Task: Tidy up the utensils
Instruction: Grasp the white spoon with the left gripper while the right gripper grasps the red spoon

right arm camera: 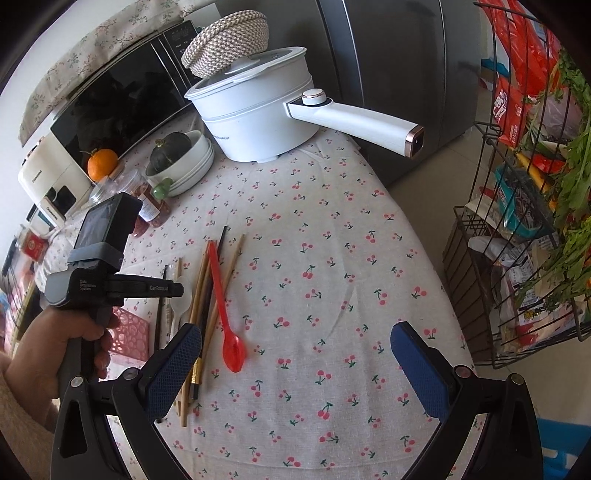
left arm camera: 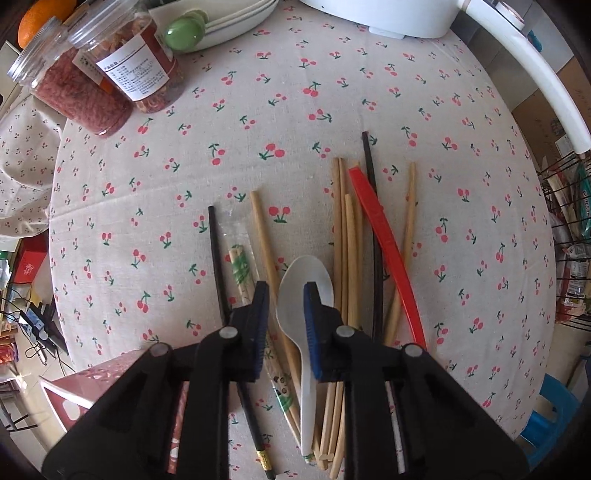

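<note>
A pile of utensils lies on the cherry-print tablecloth (left arm camera: pixel 258 122). It holds a white plastic spoon (left arm camera: pixel 301 280), a red plastic spoon (left arm camera: pixel 384 236), several wooden chopsticks (left arm camera: pixel 345 229), black chopsticks (left arm camera: pixel 216 254) and a wrapped pair (left arm camera: pixel 242 271). My left gripper (left arm camera: pixel 286 299) is open, hovering over the white spoon, its jaws astride the bowl. In the right wrist view the left gripper (right arm camera: pixel 177 290) is over the white spoon (right arm camera: pixel 183 299). My right gripper (right arm camera: pixel 295 354) is wide open and empty, just right of the red spoon (right arm camera: pixel 223 306).
Two clear jars (left arm camera: pixel 122 70) and stacked white dishes (left arm camera: pixel 236 18) stand at the far left. A white electric pot (right arm camera: pixel 255 110) with a long handle sits at the back. A pink box (right arm camera: pixel 129 332) is at the near left. A wire rack (right arm camera: pixel 517 221) stands right of the table.
</note>
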A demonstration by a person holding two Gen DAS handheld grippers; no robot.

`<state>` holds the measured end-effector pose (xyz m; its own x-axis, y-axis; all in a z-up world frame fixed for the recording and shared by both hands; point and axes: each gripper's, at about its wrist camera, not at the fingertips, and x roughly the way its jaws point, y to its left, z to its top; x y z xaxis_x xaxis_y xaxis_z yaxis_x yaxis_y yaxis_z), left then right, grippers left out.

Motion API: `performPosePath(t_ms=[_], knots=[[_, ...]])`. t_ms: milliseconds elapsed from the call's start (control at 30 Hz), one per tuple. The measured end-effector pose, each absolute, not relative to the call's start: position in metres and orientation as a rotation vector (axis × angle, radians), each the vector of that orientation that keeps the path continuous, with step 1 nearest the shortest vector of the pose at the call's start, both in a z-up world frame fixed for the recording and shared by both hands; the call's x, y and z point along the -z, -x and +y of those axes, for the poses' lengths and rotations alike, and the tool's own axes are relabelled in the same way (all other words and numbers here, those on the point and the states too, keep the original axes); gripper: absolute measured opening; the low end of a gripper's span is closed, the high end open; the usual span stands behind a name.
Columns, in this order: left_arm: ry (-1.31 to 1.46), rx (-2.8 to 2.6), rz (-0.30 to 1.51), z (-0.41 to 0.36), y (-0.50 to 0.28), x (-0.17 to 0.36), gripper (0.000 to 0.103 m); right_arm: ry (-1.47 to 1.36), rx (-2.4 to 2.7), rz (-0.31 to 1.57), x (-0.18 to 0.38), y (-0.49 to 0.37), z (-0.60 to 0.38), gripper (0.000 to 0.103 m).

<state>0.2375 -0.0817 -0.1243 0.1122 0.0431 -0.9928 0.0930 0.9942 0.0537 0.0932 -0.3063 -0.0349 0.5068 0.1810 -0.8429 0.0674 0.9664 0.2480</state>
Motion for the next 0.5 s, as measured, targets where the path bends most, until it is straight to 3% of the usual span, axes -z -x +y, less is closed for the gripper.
performPosePath(t_ms=[233, 500], knots=[[-0.138, 0.055, 1.42, -0.084, -0.229, 0.129, 0.002, -0.255, -0.068, 1.049, 0.037, -0.094, -0.304, 0.103], [-0.079, 0.215, 1.193, -0.08, -0.187, 0.069, 0.001, -0.259, -0.06, 1.083, 0.048, -0.1, -0.302, 0.103]])
